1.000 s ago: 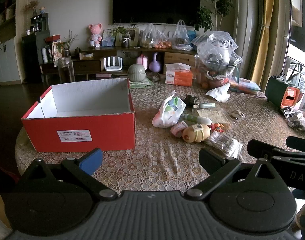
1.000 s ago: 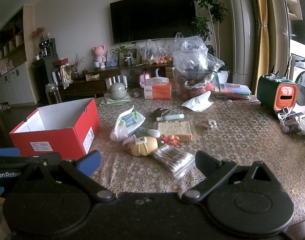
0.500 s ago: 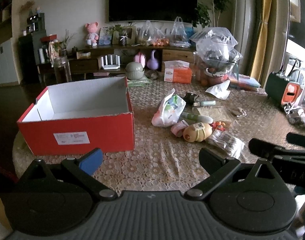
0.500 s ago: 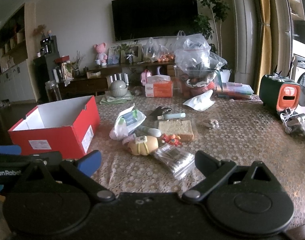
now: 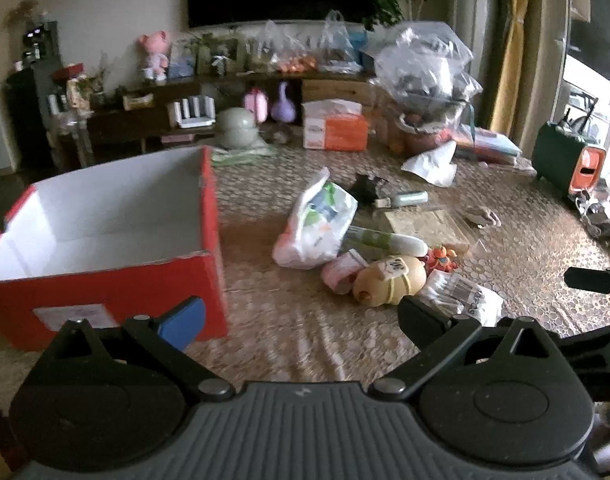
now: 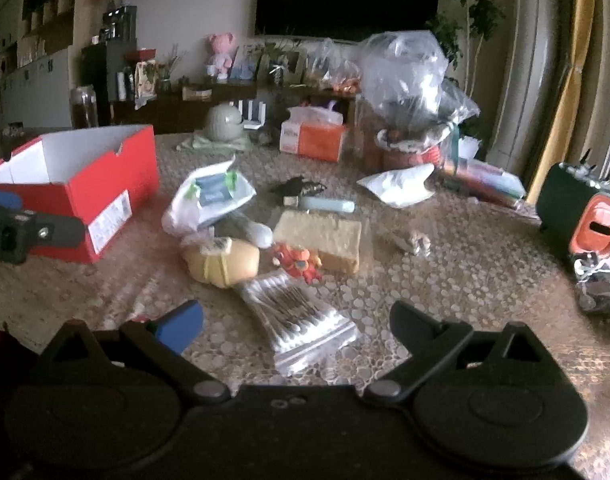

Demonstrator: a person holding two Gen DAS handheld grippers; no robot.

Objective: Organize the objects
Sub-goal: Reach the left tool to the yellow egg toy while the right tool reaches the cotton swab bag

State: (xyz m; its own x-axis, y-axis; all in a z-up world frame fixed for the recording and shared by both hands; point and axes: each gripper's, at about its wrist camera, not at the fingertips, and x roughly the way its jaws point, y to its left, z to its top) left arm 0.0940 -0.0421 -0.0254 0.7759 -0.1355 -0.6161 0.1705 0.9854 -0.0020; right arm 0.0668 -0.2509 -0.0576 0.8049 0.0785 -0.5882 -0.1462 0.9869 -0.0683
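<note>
**Both grippers poised over the clutter, nothing picked yet**

The sorting looks to be at its opening step: the red box [image 5: 105,264] stands with nothing visible inside, ahead and to the left of the left gripper [image 5: 301,316], while the loose items lie in a heap ahead of both grippers.

The right gripper [image 6: 297,328] hangs low over the table [image 6: 465,280], level and pointing forward, its jaws spread wide and holding nothing. The clear bag of cotton swabs [image 6: 297,316] lies directly before it, its near end between the two fingertips, so I judge this the likely first pick. Just beyond the bag sit the tan capsule-shaped toy [image 6: 221,260], a small orange figure [image 6: 299,264] and a sponge block [image 6: 321,236]; the white plastic bag [image 6: 209,200] lies farther off to the left.

The left gripper is equally wide open and empty, held level near the table edge, the box's front corner just beyond its left finger.

Next, the right gripper would need to dip, close on the swab bag across its narrow width, and carry it leftward over the box wall. The slick bag may slip or sag.
</note>
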